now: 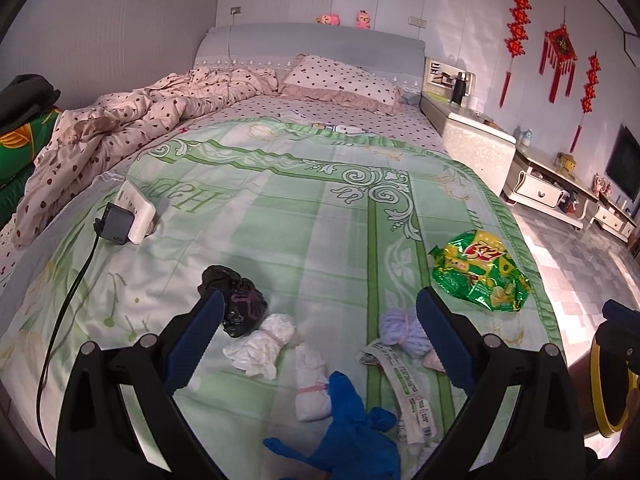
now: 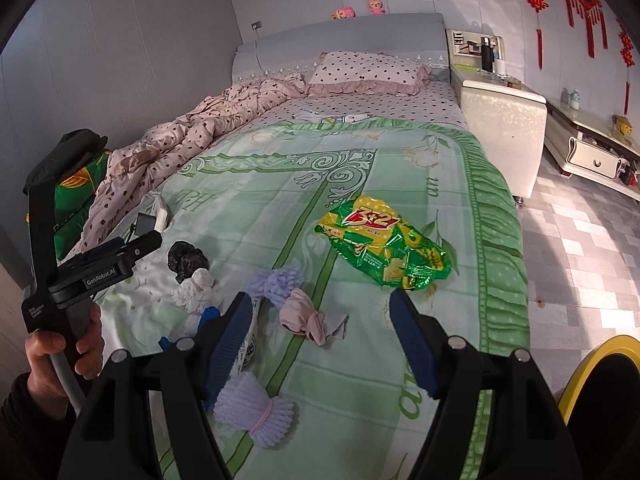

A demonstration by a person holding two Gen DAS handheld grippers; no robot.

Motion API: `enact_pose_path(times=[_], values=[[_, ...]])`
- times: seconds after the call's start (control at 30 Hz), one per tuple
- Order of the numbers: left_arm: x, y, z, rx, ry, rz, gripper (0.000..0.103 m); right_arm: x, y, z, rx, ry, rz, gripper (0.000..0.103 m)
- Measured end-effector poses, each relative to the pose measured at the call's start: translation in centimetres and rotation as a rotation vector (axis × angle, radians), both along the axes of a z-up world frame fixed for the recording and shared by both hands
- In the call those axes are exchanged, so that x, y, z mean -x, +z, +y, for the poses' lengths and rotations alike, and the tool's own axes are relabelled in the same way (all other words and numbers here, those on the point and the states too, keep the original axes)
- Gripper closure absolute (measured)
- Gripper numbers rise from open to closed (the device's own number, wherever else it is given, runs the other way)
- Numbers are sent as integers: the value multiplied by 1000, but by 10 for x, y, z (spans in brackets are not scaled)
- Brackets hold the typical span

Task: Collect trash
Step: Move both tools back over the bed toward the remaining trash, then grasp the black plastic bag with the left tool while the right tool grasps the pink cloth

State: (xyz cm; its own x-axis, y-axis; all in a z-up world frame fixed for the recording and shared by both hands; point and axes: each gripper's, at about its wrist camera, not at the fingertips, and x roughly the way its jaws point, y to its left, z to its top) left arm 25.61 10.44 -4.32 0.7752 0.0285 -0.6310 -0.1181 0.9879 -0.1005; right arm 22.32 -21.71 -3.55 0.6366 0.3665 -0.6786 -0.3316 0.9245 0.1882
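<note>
Trash lies on the green bedspread (image 1: 280,208): a green snack bag (image 1: 482,276) (image 2: 384,246), a black plastic bag (image 1: 236,300) (image 2: 186,262), crumpled white tissues (image 1: 264,344), a blue glove (image 1: 348,432) and a printed paper strip (image 1: 404,384). Rolled socks lie among them, lilac (image 2: 254,410) and pink (image 2: 304,316). My left gripper (image 1: 320,300) is open above the tissues and glove. My right gripper (image 2: 322,300) is open and empty, the pink roll between its fingers, the snack bag just beyond its right fingertip (image 2: 400,300).
A white power strip with a black charger (image 1: 128,216) and cable lies at the left of the bed. A rumpled pink duvet (image 1: 120,128) and pillow are farther back. A yellow-rimmed bin (image 2: 592,384) stands at the bed's right, by a white nightstand (image 2: 504,116).
</note>
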Motion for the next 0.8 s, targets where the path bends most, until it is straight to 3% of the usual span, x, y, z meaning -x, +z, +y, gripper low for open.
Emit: enact_pose_path(times=[0.47,0.8], values=[[-37,-65,83,38,135,108,11,-49,-63,61,94,76,111,35],[-70,-104,96,29,150,179,11,-69,-97,77,145,107,161,35]])
